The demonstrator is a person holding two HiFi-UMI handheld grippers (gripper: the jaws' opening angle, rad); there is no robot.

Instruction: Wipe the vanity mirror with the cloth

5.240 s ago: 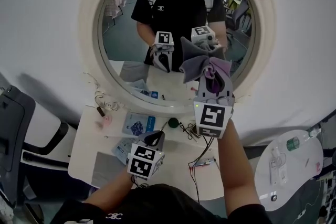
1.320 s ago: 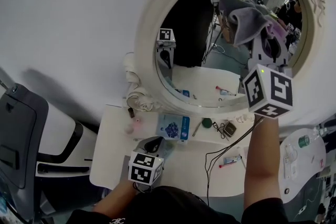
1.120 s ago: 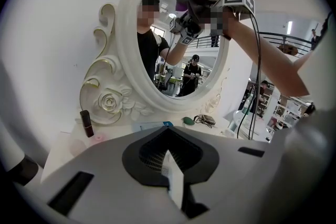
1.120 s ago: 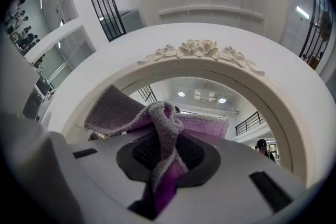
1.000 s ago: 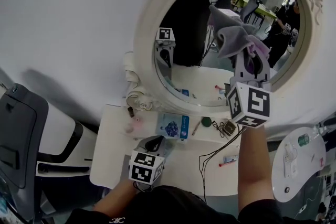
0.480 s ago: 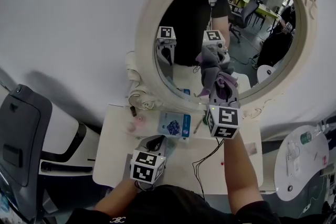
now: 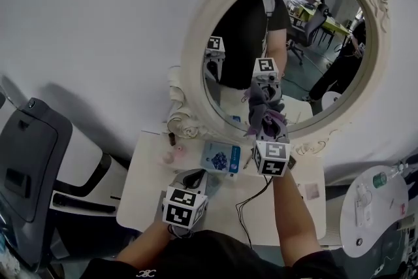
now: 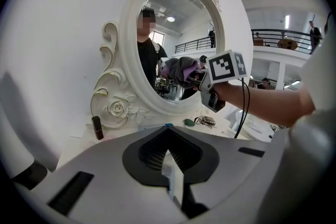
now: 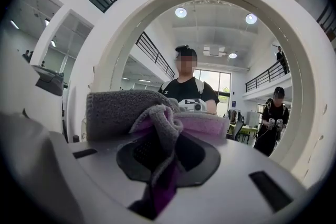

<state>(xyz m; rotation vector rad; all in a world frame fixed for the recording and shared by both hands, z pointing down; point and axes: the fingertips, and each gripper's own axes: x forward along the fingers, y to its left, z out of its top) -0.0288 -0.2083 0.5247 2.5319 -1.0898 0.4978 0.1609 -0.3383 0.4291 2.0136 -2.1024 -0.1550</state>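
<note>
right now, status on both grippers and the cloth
Right gripper shut on cloth, held at the mirror's lower glass. Left gripper shut, empty, low over the table. Nothing between cloth and glass.

The cloth in the right gripper sits at the vanity mirror's 6 o'clock. The left gripper is at its 8 o'clock, over the table.
</note>
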